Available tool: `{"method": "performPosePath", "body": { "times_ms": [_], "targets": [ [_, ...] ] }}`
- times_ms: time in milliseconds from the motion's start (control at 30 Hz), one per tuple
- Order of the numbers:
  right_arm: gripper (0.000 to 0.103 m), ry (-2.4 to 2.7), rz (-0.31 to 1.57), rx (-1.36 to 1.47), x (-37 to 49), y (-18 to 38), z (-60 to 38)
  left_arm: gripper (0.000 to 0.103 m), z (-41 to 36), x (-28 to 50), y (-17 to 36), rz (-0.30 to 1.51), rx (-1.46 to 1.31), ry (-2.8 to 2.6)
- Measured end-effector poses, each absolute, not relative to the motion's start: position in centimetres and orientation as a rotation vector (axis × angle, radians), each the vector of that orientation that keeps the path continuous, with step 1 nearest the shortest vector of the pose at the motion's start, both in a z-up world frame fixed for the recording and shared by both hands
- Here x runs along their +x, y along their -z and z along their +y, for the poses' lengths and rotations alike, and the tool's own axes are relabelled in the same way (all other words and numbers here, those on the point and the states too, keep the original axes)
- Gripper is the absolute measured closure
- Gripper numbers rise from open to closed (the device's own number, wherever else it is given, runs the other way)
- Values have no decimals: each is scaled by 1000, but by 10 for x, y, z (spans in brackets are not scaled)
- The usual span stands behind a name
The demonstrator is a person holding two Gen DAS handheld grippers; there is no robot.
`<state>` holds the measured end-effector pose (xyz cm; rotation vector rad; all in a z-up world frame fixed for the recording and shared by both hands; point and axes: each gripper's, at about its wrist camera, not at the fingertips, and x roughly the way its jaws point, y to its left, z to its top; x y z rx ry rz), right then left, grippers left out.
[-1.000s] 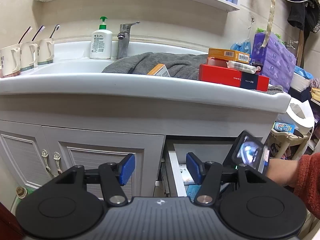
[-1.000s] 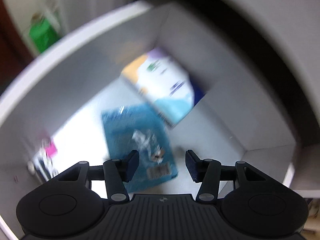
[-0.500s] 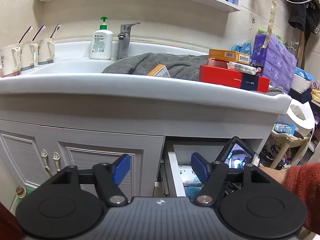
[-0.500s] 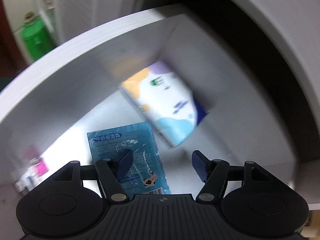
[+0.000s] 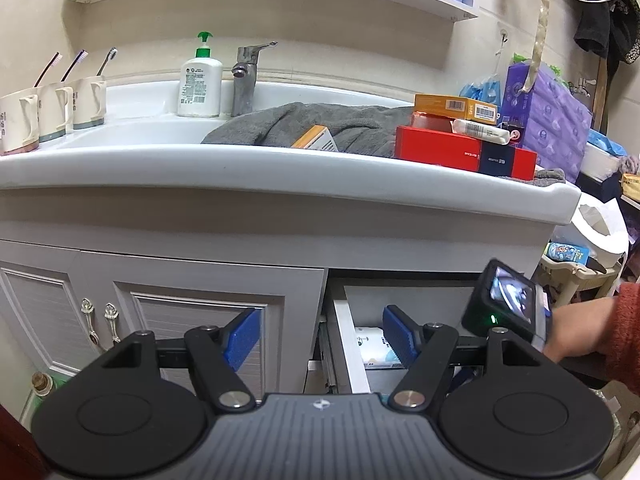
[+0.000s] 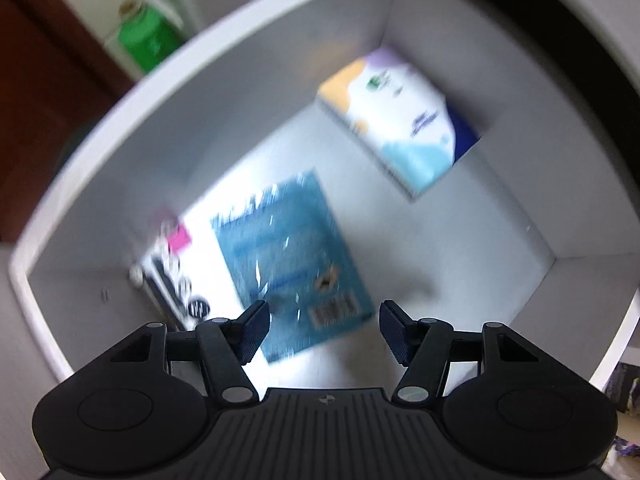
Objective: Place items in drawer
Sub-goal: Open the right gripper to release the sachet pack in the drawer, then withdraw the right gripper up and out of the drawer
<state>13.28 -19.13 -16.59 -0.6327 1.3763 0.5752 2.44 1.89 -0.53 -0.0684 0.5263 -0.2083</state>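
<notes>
My right gripper [image 6: 322, 330] is open and empty above the open white drawer [image 6: 460, 236]. In the drawer lie a blue flat packet [image 6: 292, 256], a white tissue pack [image 6: 400, 120] toward the back, and a small black-and-pink item [image 6: 172, 272] at the left. My left gripper [image 5: 320, 336] is open and empty in front of the vanity, facing the drawer [image 5: 348, 344]. The right gripper's camera body [image 5: 508, 300] shows over the drawer. On the counter sit a red box [image 5: 460, 152], an orange box [image 5: 456, 106], a white tube [image 5: 480, 130] and a small orange box [image 5: 316, 138] on a grey towel [image 5: 312, 122].
A white sink counter [image 5: 280, 176] holds a soap bottle [image 5: 200, 80], a tap [image 5: 246, 76] and toothbrush cups [image 5: 52, 108]. Cabinet doors [image 5: 160, 320] are shut at the left. A purple tissue bundle [image 5: 548, 112] stands at the right. A green bottle [image 6: 148, 36] stands on the floor.
My right gripper has pulled back and up from the drawer, so more of the drawer floor shows. The blue packet lies free on the drawer floor. The left gripper has stayed roughly in place.
</notes>
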Motion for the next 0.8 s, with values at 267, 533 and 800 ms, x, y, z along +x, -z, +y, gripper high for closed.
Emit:
{"method": "performPosePath", "body": {
  "times_ms": [267,533,800],
  "targets": [
    [68,-585,1378,-722,112,183,-173,22,16,23,7,528,-58,216],
    [68,-510,1266,-680,119,173,-167,22,19,23,8,529,-67,209],
    [62,-493,1247,-595,112,168,-169,21,19,28,11,564,-50,191]
  ]
}}
